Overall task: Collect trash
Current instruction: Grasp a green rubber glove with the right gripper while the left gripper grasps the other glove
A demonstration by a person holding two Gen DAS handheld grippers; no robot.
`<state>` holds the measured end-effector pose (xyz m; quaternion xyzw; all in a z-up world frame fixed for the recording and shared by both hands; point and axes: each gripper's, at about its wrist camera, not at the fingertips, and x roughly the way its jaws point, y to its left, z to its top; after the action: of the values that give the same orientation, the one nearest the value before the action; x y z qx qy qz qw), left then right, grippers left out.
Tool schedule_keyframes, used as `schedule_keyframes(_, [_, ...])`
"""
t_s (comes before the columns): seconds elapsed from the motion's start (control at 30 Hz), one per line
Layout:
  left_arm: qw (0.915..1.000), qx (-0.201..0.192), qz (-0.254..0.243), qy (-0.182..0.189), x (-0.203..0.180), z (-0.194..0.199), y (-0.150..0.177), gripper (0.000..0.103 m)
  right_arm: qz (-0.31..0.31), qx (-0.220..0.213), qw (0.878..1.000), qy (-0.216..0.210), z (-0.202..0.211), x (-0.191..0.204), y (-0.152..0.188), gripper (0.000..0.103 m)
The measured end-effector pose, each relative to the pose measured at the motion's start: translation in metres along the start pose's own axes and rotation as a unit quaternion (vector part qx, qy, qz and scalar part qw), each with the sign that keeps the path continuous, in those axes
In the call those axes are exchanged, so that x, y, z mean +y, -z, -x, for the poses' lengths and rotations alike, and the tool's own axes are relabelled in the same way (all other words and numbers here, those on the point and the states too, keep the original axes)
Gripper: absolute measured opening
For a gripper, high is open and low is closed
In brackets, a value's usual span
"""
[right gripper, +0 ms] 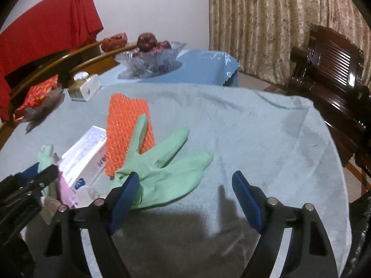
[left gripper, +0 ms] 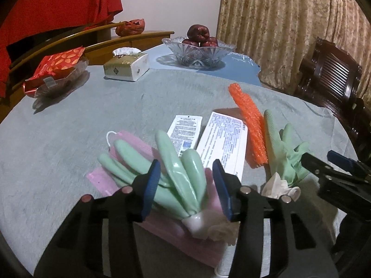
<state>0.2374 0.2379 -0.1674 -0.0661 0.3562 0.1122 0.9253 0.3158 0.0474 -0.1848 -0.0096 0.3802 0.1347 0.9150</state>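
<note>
Although both claws are already down over the litter, nothing looks collected yet: every scrap still lies loose on the grey-covered table (right gripper: 255, 127), and no bin or bag for it shows in either view, so I judge the job barely begun.

Largest of the trash is the pink sheet (left gripper: 102, 178) at the near edge, lying under a green rubber glove (left gripper: 176, 171) whose fingers point away. Next come two white printed leaflets, the bigger (left gripper: 225, 139) beside the smaller (left gripper: 185, 129), touching or nearly so. An orange mesh sleeve (left gripper: 250, 125) lies just right of them, with a second green glove (right gripper: 167, 169) partly over its near end. Smallest is a crumpled tissue (left gripper: 278, 185) by that glove's cuff.

The left claw (left gripper: 186, 185) stands wide open with its blue pads either side of the first glove's fingers, gripping nothing. The right claw (right gripper: 185, 197) is also spread wide and empty; its left pad sits at the second glove's cuff, though whether it touches I cannot tell.

Dense blue and black print covers both leaflets, too small and blurred to read. A tissue box (left gripper: 127, 66) farther back carries a small diamond mark, likewise illegible.
</note>
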Motion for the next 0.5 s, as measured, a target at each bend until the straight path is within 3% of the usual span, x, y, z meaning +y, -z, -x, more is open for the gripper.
schedule_keyframes(0.1, [1.0,0.0,-0.002,0.0,0.001,-0.001,0.001,0.044,0.001,0.024,1.0,-0.003,-0.011,0.001,0.001,0.081])
schedule_keyframes(0.2, [1.0,-0.001,-0.004,-0.001,0.0,0.0,0.002,0.042,-0.002,0.039,0.999,-0.019,-0.017,0.002,0.001,0.072])
schedule_keyframes(0.3, [1.0,-0.002,-0.005,-0.003,0.0,0.0,0.002,0.039,0.009,0.043,0.998,-0.033,-0.019,0.007,0.003,0.056])
schedule_keyframes(0.43, [1.0,-0.002,-0.004,-0.007,0.001,-0.001,0.001,0.033,0.016,0.045,0.997,-0.068,-0.018,0.012,0.004,0.022])
schedule_keyframes(0.5, [0.9999,-0.004,-0.003,-0.01,0.003,0.0,0.001,0.029,0.022,0.04,0.996,-0.076,-0.015,0.015,0.005,0.015])
